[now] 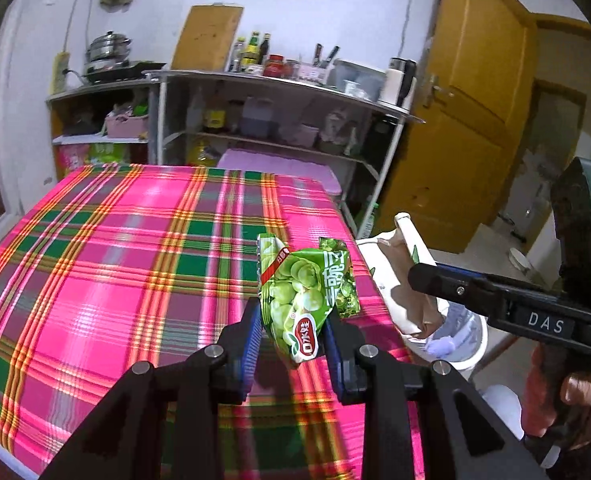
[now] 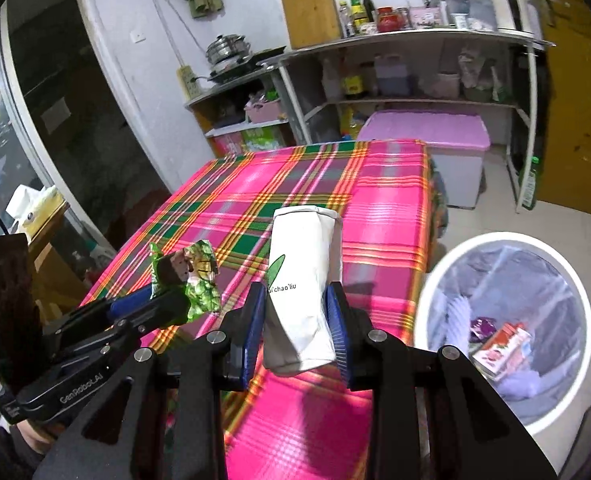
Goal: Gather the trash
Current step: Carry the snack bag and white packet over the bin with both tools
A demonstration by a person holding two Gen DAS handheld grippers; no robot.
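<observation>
Your left gripper (image 1: 293, 330) fingers are clenched on the green wrapper (image 1: 303, 300), lifted above the bench (image 1: 115, 260). Your right gripper (image 2: 297, 322) grips the white bag (image 2: 301, 292) near the bin (image 2: 427, 292). The bin already holds some trash; both pieces are yet to be dropped in.

The trash bin (image 2: 431, 296) stands just right of the table (image 2: 383, 184); the shelf unit (image 2: 399, 100) stands behind the table.
</observation>
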